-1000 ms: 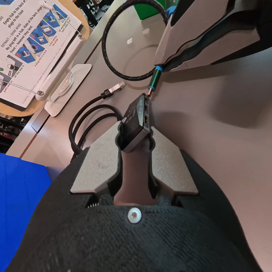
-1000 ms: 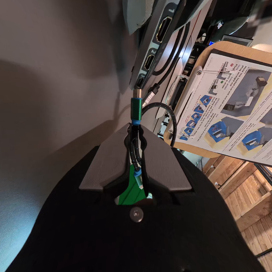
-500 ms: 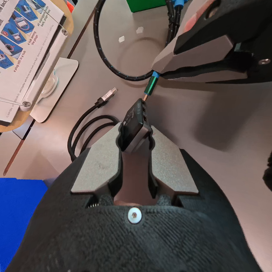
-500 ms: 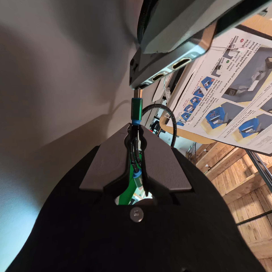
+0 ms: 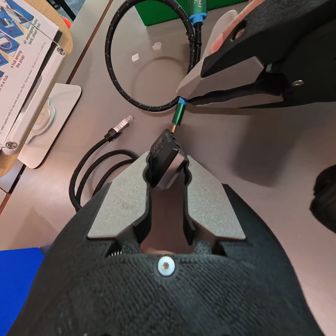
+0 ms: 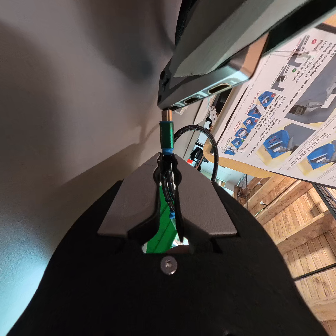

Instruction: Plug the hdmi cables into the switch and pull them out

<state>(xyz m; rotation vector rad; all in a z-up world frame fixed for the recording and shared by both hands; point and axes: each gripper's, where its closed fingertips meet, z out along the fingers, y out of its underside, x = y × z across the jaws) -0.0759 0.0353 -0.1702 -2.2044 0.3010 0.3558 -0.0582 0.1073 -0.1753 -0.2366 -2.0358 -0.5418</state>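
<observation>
Grey desk (image 5: 236, 145); black, slim switch (image 5: 164, 154).

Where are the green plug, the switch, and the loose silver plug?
green plug (image 5: 179, 114), left wrist view, middle of its green shell.
switch (image 5: 161, 154), left wrist view, black top face.
loose silver plug (image 5: 122, 124), left wrist view, silver housing.

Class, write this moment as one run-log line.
left gripper: shut on switch | right gripper: shut on braided cable | green plug: tip at end port, metal still showing
</observation>
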